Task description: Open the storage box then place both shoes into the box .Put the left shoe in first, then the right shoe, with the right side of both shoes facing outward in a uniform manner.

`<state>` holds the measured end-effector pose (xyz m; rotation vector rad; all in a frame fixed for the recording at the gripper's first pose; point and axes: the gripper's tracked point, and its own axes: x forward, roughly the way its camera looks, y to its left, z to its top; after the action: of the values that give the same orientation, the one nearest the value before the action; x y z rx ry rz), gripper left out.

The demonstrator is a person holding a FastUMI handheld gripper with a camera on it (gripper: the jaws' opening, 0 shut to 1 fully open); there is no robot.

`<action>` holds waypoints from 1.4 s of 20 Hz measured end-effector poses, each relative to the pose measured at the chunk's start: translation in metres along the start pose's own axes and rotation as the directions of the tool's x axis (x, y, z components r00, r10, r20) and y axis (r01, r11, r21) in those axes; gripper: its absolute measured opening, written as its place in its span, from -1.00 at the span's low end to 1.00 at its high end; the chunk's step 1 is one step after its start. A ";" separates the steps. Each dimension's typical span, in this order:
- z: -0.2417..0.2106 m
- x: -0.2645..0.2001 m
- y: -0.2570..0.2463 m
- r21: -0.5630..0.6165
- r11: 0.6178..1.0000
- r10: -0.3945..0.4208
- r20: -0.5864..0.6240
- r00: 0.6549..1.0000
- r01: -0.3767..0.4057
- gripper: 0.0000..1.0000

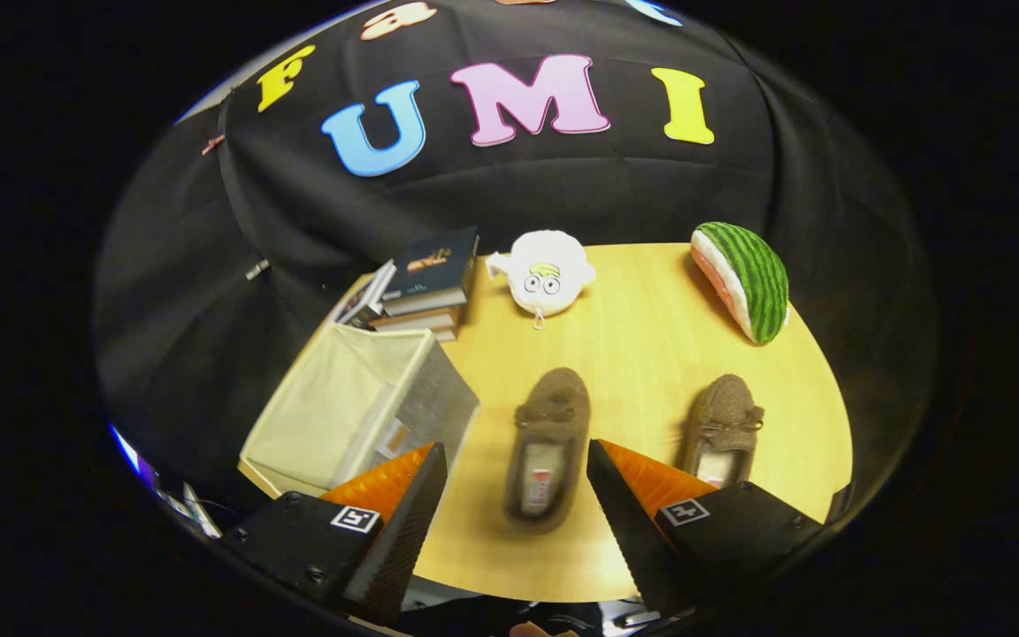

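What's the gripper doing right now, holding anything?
Gripper: open, holding nothing; its fingers straddle the brown suede moccasin shoe on the round wooden table.

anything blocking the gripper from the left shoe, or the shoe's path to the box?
Nothing visible. The open gripper has the left brown suede slipper between its fingers on bare wooden table. The open beige fabric storage box sits right beside it, nothing between them.

Tongs (517, 478) hang spread wide above a wooden bench (642, 345), one brown shoe (549, 447) lying between the fingers, untouched. A second shoe (724, 426) sits beyond the right finger. The open storage box (359, 402) stands beside the left finger.
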<state>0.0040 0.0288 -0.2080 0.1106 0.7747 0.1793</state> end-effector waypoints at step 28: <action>-0.056 0.156 -0.050 0.131 0.988 -0.042 -0.305 0.952 0.085 -0.74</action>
<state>0.0798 0.0136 -0.3634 0.1966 1.0951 0.0795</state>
